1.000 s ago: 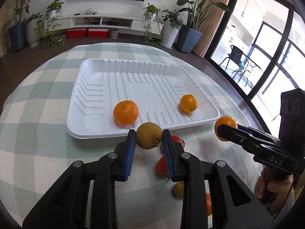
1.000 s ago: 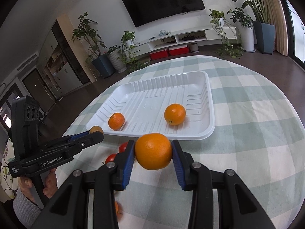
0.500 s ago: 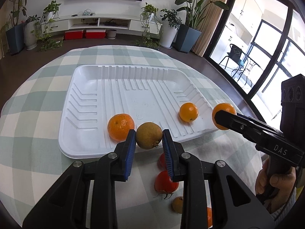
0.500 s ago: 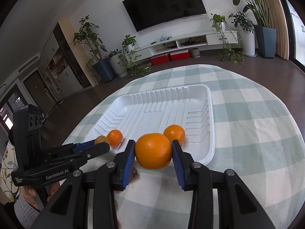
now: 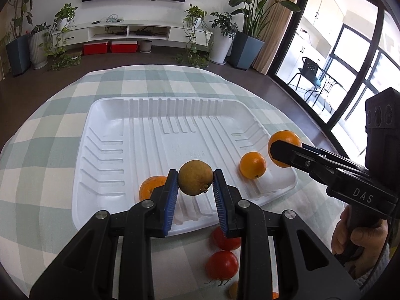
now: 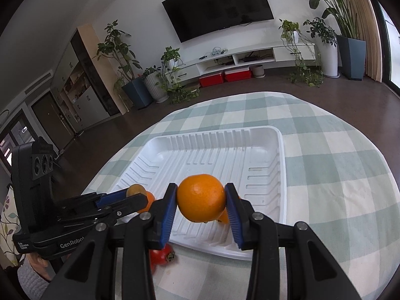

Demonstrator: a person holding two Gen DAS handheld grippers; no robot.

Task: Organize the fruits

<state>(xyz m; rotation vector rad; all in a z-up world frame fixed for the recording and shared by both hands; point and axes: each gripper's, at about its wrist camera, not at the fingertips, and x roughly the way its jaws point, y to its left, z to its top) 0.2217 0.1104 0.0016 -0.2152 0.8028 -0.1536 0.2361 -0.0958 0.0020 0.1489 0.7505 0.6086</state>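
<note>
My left gripper (image 5: 195, 182) is shut on a brown-green round fruit (image 5: 195, 180) and holds it above the near part of the white tray (image 5: 160, 110). My right gripper (image 6: 201, 198) is shut on a large orange (image 6: 201, 197), held over the tray's (image 6: 250, 135) near right edge. In the left wrist view the right gripper with its orange (image 5: 285, 137) shows at the tray's right rim. Two oranges lie in the tray, one at the near left (image 5: 150, 190), partly hidden by my finger, and one at the right (image 5: 252, 165).
Two red tomatoes (image 5: 221, 265) and small orange fruits lie on the green checked tablecloth (image 5: 37, 175) in front of the tray. One tomato shows in the right wrist view (image 6: 162, 255). The round table's edge curves close on both sides.
Both grippers have moved forward and up with their fruits, from in front of the tray to over its near edge. The fruits in the tray have not moved.
</note>
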